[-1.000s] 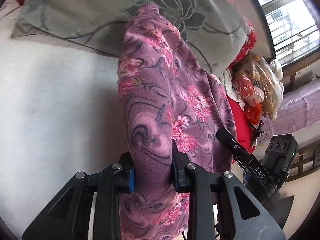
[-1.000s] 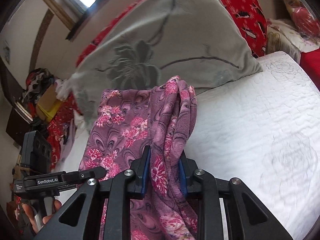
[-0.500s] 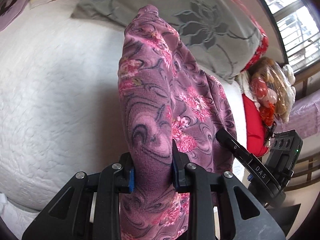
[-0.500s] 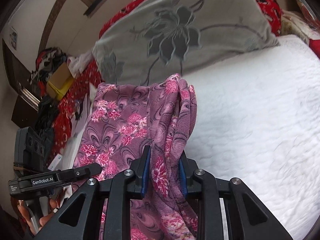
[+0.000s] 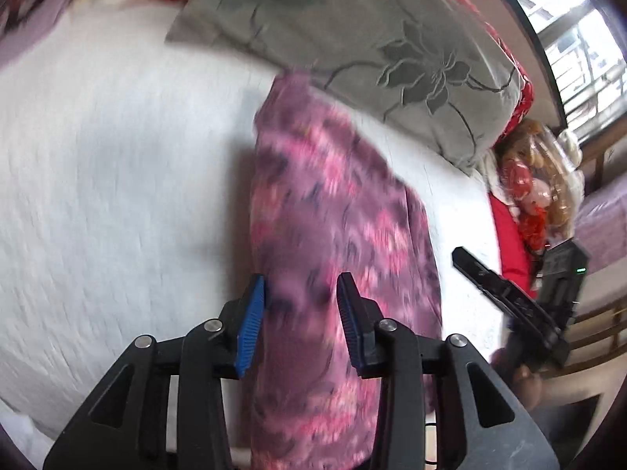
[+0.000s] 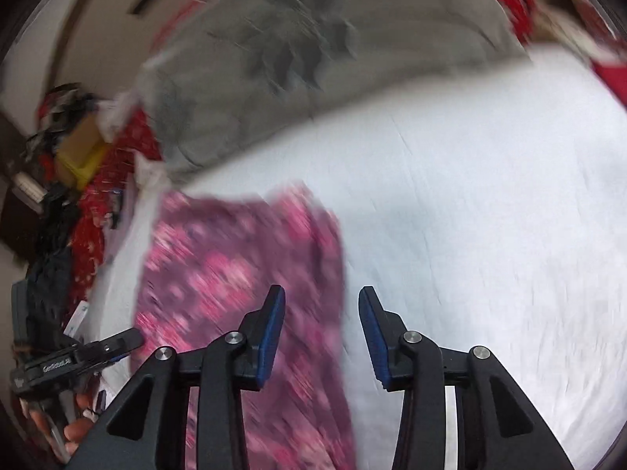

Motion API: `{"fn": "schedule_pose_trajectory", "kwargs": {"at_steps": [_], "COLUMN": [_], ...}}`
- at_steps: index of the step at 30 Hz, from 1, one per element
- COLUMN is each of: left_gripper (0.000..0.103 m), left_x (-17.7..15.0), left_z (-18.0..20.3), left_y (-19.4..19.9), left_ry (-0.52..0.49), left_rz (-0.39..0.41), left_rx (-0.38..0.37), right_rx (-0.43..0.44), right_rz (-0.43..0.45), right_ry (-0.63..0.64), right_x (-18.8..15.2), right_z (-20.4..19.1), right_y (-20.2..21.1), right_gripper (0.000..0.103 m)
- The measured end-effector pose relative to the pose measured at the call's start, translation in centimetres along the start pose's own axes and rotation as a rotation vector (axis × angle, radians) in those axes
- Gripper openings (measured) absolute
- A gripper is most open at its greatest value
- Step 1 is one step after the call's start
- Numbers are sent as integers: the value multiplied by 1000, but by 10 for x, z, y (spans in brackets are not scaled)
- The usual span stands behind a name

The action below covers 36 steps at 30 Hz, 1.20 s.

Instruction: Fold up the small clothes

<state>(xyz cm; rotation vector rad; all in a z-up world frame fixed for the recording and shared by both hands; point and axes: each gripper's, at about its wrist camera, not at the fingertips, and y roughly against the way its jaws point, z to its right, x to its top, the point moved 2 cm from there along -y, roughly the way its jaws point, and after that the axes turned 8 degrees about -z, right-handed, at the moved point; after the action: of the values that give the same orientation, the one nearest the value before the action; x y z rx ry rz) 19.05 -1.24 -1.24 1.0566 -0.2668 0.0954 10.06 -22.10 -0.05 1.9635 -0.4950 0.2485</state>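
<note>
Home bedroom: white quilted bed (image 5: 117, 180), grey floral pillow (image 5: 392, 51) at far end, barred window (image 5: 580, 51) far right.

purple floral garment (image 5: 333, 211): 1 | grey pillow (image 5: 376, 39): 1 | grippers: left (image 5: 299, 313), right (image 6: 321, 329): 2 | bagged doll (image 5: 529, 180): 1

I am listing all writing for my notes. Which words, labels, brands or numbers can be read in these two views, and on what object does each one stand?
"GenRobot.AI": white print on the side of the left gripper, seen in the right wrist view; blurred, only just readable.
Right gripper in the left wrist view: any print is too blurred to read.
Purple floral garment, grey pillow, white bed cover: no text.
</note>
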Motion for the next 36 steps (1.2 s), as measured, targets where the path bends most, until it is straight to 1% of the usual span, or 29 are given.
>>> {"fn": "schedule_pose_trajectory", "kwargs": {"at_steps": [3,5,6,7,9,10,11,13,14,15,16,17,19,20,21,22,23,24,25,26,28,29,30,31,32,33,34,35,36], "left_gripper": [34,37,39,39,39,42,42,43,42,39,39,39,41,45,54,58,58,60,60,59,59,59,61,68,71,72,74,76,78], "left_x": [26,42,50,55,67,72,76,83,86,86,82,75,54,42,28,15,7,1,-4,-5,-16,-24,-32,-43,-53,-60,-69,-72,-76], "left_z": [10,16,19,20,16,12,8,4,2,-1,-3,-5,-7,-7,-9,-10,-11,-12,-13,-10,-3,0,2,2,2,0,-4,-7,-10], "left_y": [-7,-13,-22,-31,-61,-76,-84,-84,-80,-69,-57,-43,-22,-17,-17,-24,-34,-44,-42,-36,-14,-2,4,7,2,-7,-22,-28,-29], "left_ry": [-45,-63,-89,-109,-134,-136,-136,-115,-97,-76,-69,-77,-107,-122,-130,-132,-141,-150,-138,-131,-147,-159,-168,-180,-191,-198,-207,-205,-180], "left_rz": [53,89,98,94,39,-2,-10,-19,-29,-28,-14,8,41,50,52,36,5,-26,-19,-14,-1,31,48,49,32,9,-29,-46,-46], "left_rx": [59,93,134,169,255,289,288,269,254,229,207,182,176,174,180,207,232,243,252,251,237,238,241,245,259,281,313,325,315], "right_rx": [-2,-3,0,-8,-70,-57,-45,-41,-49,-78,-103,-97,-40,0,25,20,-7,-78,-116,-95,-142,-145,-135,-128,-139,-174,-217,-238,-225], "right_rz": [22,22,22,18,-24,-23,-1,-23,-33,-37,-36,-38,-39,-50,-61,-74,-94,-152,-196,-154,-147,-142,-137,-140,-155,-173,-193,-193,-176], "right_ry": [117,182,202,212,214,218,218,202,201,209,214,221,256,277,294,307,305,292,276,246,208,206,215,230,242,245,240,217,170], "right_x": [18,24,27,29,32,33,37,45,47,48,47,45,33,24,14,-1,-9,-19,-26,-29,-30,-33,-38,-44,-53,-61,-68,-74,-77], "right_z": [-24,-39,-43,-43,-39,-37,-36,-37,-38,-40,-41,-42,-43,-45,-43,-39,-35,-26,-20,-16,-18,-20,-22,-23,-21,-17,-10,-2,6], "right_y": [-11,-25,-35,-46,-70,-79,-79,-80,-77,-72,-62,-53,-34,-28,-23,-22,-28,-43,-54,-50,-37,-31,-24,-18,-16,-19,-23,-26,-23], "right_gripper": [38,38,37,37,31,31,31,31,31,31,31,35,37,36,38,44,54,56,63,64,64,67,67,68,74,78,88,96,98]}}
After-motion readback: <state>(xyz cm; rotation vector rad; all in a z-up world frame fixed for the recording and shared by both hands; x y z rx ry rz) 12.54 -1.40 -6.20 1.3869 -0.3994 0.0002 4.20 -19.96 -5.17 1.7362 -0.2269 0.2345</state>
